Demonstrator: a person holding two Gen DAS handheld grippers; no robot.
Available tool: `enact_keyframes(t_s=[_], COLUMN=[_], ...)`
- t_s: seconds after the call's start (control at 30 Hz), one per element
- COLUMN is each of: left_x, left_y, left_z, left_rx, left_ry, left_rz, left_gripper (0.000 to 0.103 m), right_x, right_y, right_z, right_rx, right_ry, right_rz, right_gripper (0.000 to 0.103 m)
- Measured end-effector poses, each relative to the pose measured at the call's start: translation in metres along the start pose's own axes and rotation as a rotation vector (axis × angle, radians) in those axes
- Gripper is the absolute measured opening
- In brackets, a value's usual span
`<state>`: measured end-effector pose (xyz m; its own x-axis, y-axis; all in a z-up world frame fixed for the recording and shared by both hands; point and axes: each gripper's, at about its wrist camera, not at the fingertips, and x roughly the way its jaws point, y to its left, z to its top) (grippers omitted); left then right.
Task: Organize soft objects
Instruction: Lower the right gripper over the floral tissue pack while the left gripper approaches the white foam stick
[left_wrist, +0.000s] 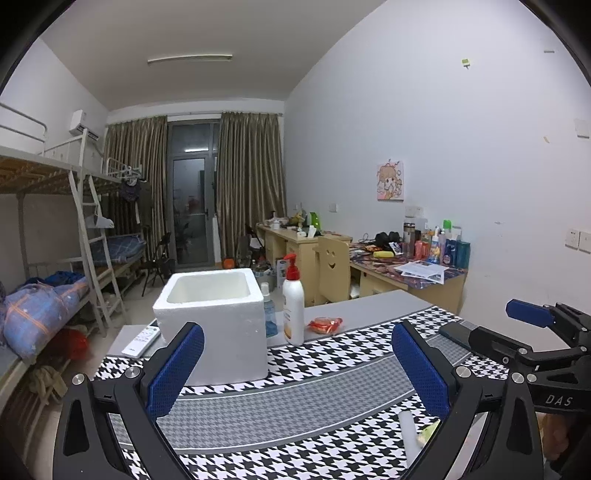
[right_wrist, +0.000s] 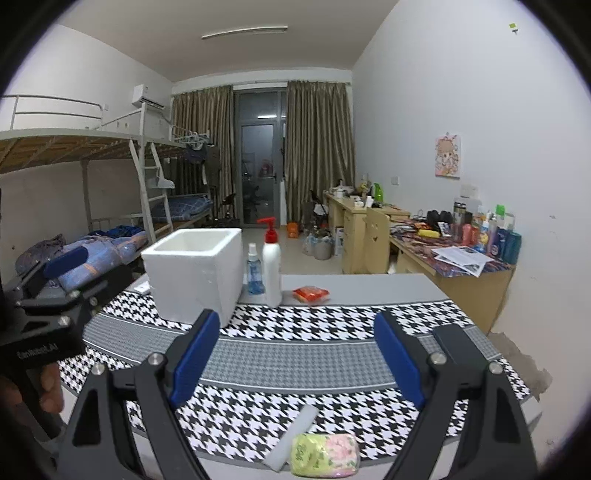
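Both tools released, jaws spread wide, nothing between: left tool (left_wrist: 297, 369), right tool (right_wrist: 297, 360). Floral soft pack (right_wrist: 325, 455) at 6 o'clock on houndstooth desk (right_wrist: 332, 321), touching white strip (right_wrist: 293, 437). Foam box (right_wrist: 194, 271) at 11 o'clock.

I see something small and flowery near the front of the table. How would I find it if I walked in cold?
Start at the table with the houndstooth cloth, then come to its near edge, below the open right gripper. There lies a small soft packet, half yellow-green and half pink with a floral print. A plain white strip touches its left side; the packet is the only patterned, colourful thing there.
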<state>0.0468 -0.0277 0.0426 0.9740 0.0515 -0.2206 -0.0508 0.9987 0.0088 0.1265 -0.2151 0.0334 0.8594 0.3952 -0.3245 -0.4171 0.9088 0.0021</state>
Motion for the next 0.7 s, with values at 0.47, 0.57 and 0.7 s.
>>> enact_keyframes(t_s=[0.47,0.57,0.7], left_x=[0.020,0.024,0.026], left_y=[-0.021,-0.023,-0.026], left_z=[-0.026,-0.032,-0.038], left_rx=[0.007,-0.004,-0.004], left_ry=[0.083,0.105,0.120], left_rz=[-0.099,-0.115,-0.136], left_gripper=[0.102,0.102,0.102], right_x=[-0.001,-0.001,0.000], right_y=[-0.022,-0.024,-0.026], right_z=[-0.034,-0.039,-0.045], right_rx=[0.068,0.071,0.076], right_ry=[0.055,0.070,0.089], right_rz=[-0.049,-0.063,-0.072], right_gripper=[0.088,0.088,0.088])
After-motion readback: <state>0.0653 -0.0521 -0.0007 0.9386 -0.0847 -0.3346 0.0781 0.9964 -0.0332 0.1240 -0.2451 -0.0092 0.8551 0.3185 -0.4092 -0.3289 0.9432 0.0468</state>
